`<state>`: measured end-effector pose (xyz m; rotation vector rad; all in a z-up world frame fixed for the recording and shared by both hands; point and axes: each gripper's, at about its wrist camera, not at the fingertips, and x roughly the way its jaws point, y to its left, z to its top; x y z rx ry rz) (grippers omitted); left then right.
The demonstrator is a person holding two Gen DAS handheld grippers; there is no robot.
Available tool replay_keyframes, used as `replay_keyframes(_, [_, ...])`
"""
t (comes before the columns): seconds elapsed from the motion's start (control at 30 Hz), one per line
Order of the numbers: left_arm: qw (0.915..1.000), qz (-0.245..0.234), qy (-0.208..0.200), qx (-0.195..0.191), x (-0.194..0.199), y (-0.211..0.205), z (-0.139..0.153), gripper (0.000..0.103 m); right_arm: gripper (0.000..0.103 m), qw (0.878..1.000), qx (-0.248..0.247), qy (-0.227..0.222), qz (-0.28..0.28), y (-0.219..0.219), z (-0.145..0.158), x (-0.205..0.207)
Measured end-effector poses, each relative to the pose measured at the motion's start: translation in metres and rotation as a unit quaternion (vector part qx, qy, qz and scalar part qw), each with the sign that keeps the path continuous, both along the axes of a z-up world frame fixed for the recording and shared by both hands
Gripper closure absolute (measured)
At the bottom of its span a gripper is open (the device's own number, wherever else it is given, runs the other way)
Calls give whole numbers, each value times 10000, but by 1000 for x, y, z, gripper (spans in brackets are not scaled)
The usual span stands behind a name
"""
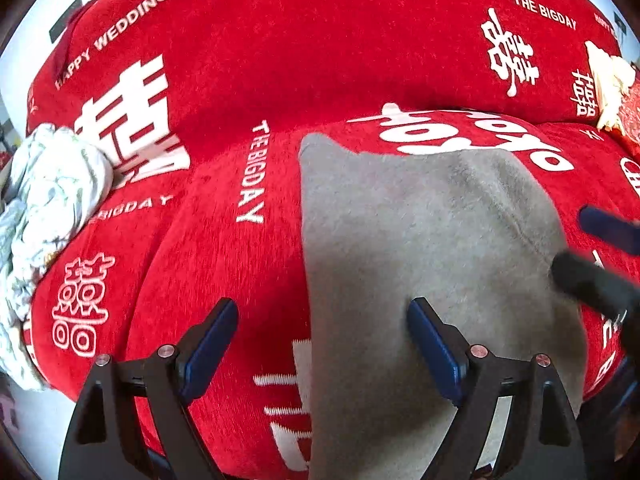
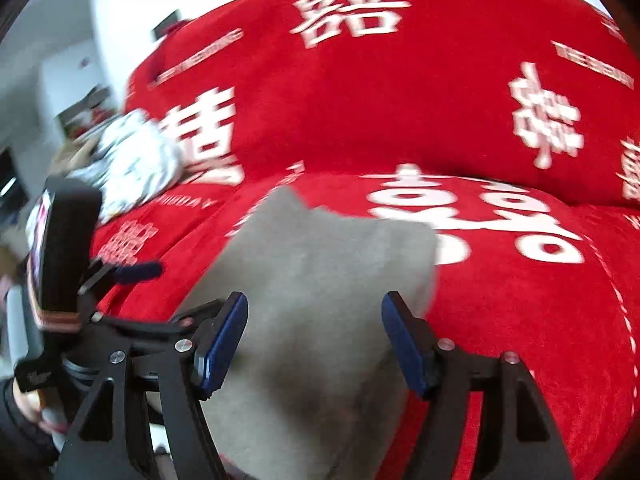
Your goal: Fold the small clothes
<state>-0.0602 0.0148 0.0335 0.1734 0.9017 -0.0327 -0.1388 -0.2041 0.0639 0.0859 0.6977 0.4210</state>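
Note:
A grey fleecy garment [image 1: 420,232] lies flat on the red sofa cover [image 1: 280,60], its near end running off the seat front. My left gripper [image 1: 323,304] is open just above the garment's left edge, one finger over the cloth, the other over the red cover, with nothing pinched. In the right wrist view the same grey garment [image 2: 320,248] lies under my right gripper [image 2: 315,298], which is open and holds nothing. The right gripper [image 1: 568,240] also shows blurred at the garment's right edge.
A crumpled white patterned garment [image 1: 52,192] sits at the left end of the seat. The red backrest with white characters rises behind. A cream and red object [image 1: 612,84] lies at the far right. A hand [image 2: 24,404] holds the left gripper's handle.

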Motion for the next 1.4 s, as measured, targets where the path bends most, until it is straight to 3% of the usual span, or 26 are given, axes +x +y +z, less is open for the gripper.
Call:
replay_keyframes(0.13, [9999, 0, 85, -141, 2, 5, -7, 15, 31, 9971, 217, 733, -57, -1, -37, 22])
replay_keyframes(0.23, [9996, -9, 141, -257, 5, 7, -12, 15, 31, 9968, 424, 673, -125, -6, -44, 26])
replay_keyframes(0.33, [9996, 150, 112, -230, 9, 8, -18, 1, 31, 9979, 98, 624, -159, 0, -46, 28])
replay_keyframes(0.4, [9991, 167, 161, -342, 11, 10, -21, 1, 30, 9982, -210, 534, -153, 7, -50, 30])
replay_keyframes(0.53, [9979, 231, 300, -526, 12, 15, -17, 1, 30, 9975, -159, 662, -185, 6, -46, 37])
replay_keyframes(0.6, [9987, 242, 181, -407, 5, 13, -7, 1, 28, 9965, -283, 733, -297, 5, -39, 35])
replay_keyframes(0.67, [9992, 245, 15, -308, -4, 11, 2, 1, 18, 9941, -562, 658, -661, 5, -29, 26])
replay_keyframes(0.9, [9988, -21, -249, -417, -28, 3, 28, 1, 18, 9923, -653, 334, -996, -6, -3, -12])
replay_keyframes(0.97, [9985, 14, -270, -473, -34, 2, 31, 1, 18, 9917, -624, 299, -1082, -11, 1, -22])
replay_keyframes(1.1, [9956, 320, -850, -212, -58, 0, 36, 1, 18, 9905, -639, 280, -1189, -14, 2, -35])
replay_keyframes(1.23, [9963, 253, -776, -263, -65, -3, 36, 1, 18, 9896, -778, 159, -1203, -8, 2, -50])
replay_keyframes(1.4, [9934, 304, -1086, -202, -78, -5, 41, 1, 18, 9899, -846, 79, -1133, -2, 2, -59])
